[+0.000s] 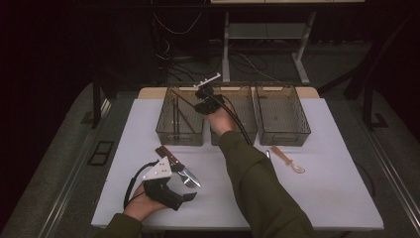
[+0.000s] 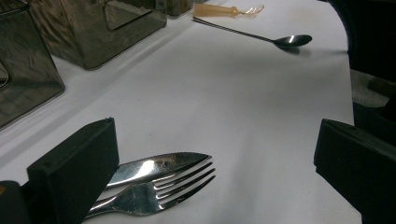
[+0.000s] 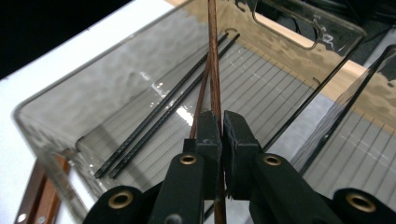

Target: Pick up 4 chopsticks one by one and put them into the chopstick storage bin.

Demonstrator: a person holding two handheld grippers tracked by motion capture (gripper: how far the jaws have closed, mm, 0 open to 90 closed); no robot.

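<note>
The work looks like sorting cutlery into three smoky clear bins, and it seems partly done. The right tool (image 3: 219, 126) is clamped on a pair of brown chopsticks (image 3: 214, 60) held over the left bin (image 1: 163, 130), where two black chopsticks (image 3: 163, 116) already lie; the brown pair is not yet set down. Left to sort: a knife (image 2: 154, 165) and fork (image 2: 154, 193) between the left tool's (image 2: 210, 172) wide-open jaws, a metal spoon (image 2: 289, 40) and an amber plastic spoon (image 1: 287, 159). The white desk (image 1: 337, 198) stands on grey floor in a dark room.
</note>
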